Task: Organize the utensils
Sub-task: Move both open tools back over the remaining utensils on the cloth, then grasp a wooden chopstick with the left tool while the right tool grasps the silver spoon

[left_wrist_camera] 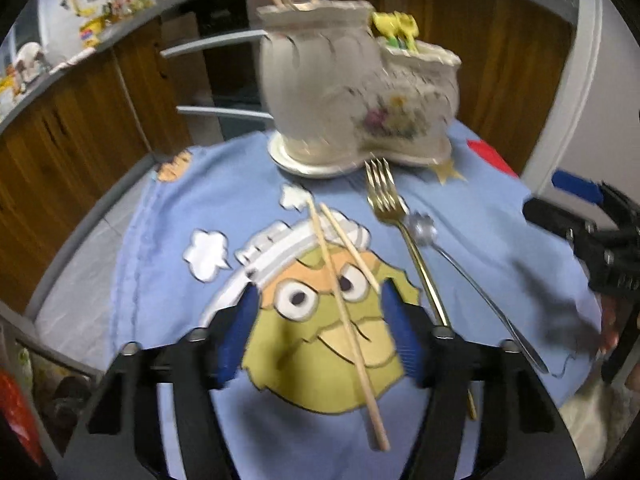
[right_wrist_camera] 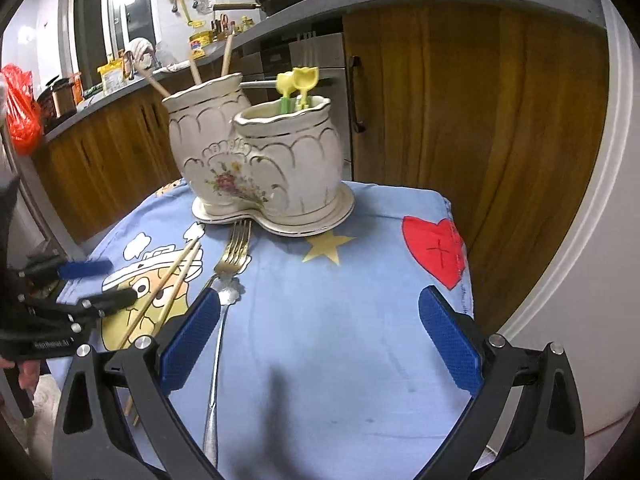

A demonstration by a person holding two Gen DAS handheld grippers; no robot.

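left tool [left_wrist_camera: 320,336] half spread, straddling chopsticks [left_wrist_camera: 344,312] w/o pinching; their long axis runs between pads, away twd holder [left_wrist_camera: 352,92]. right tool [right_wrist_camera: 320,340] spread, empty, farther.

Left claw [left_wrist_camera: 320,336] half-spread; right claw [right_wrist_camera: 320,344] wide

Counted on the blue cloth [right_wrist_camera: 340,320]:
- chopsticks, loose: two [left_wrist_camera: 344,312], crossed, at 9 o'clock of the fork.
- fork [left_wrist_camera: 384,196]: one, gold.
- spoon [left_wrist_camera: 424,232]: one, silver, flower-shaped bowl.
- ceramic holder [right_wrist_camera: 256,160]: one, with two joined pots.
- wooden sticks standing in the 10 o'clock pot: three [right_wrist_camera: 228,56].
- yellow-topped utensils in the 2 o'clock pot: two [right_wrist_camera: 298,80].
- tools in sight: two.
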